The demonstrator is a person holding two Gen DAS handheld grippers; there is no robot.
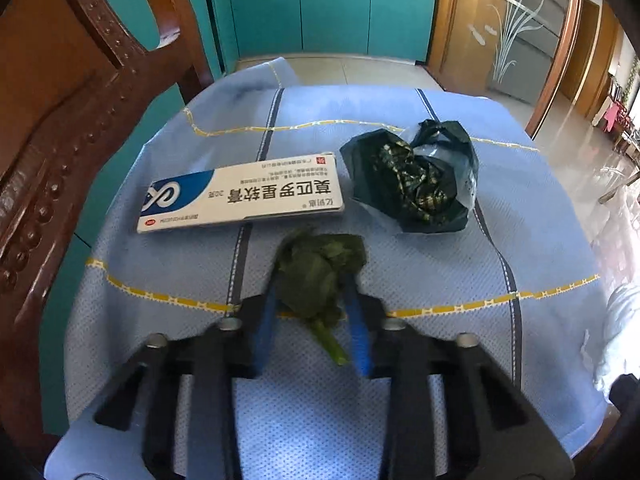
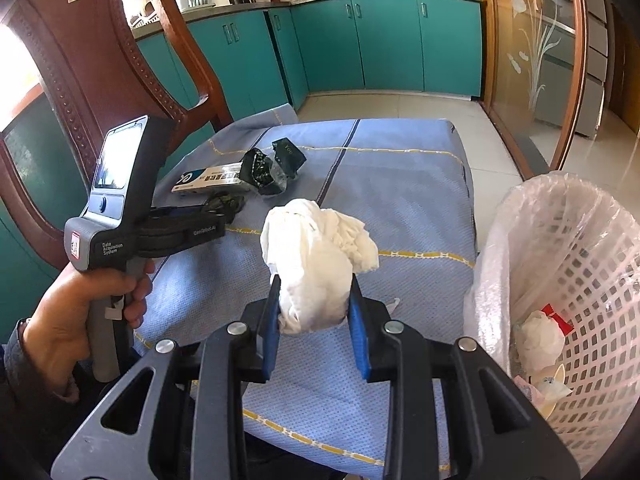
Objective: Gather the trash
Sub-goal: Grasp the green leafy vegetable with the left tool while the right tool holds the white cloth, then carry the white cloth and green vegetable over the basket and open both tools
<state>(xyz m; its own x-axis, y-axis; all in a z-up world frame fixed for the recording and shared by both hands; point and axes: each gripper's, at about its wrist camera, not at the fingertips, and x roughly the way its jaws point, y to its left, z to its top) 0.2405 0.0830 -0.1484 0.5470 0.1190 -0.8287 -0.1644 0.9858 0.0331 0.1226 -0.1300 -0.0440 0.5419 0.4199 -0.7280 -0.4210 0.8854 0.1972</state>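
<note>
Trash items: four pieces are seen on a blue cloth (image 1: 400, 280) with yellow and dark stripes, plus more in a basket.
Leaf scrap: a wilted green leaf with stem (image 1: 320, 280) is pinched between the blue pads (image 1: 362, 340) of the left gripper (image 1: 316, 300), at lower centre of the left wrist frame; its tip droops onto the cloth.
Left gripper state: jaws are closed down to the width of the leaf, which is held; from the right wrist view the same tool (image 2: 224, 206) is seen at centre left, gripped by a bare hand (image 2: 80, 308).
Tissue: a crumpled white tissue wad (image 2: 320, 256) is clamped between the right gripper (image 2: 316, 320) pads, at frame centre, raised above the cloth.
Right gripper state: jaws are narrowed onto the lower part of the wad; most of the wad bulges above the pads.
Ointment box: a flat white-and-blue carton (image 1: 244, 196) with Chinese print lies on the cloth, upper left of centre in the left wrist frame.
Dark bag: a crumpled dark green plastic bag (image 1: 416, 184) lies just right of the carton, near but apart from it.
Waste basket: a white lattice basket with clear liner (image 2: 580, 248) is seen at the right edge of the right wrist frame, beside the cloth; a tissue ball (image 2: 538, 340) and red-and-white scraps lie inside.
Surroundings: a carved wooden chair back (image 1: 80, 100) at upper left; teal cabinets (image 2: 380, 40) across the top.
</note>
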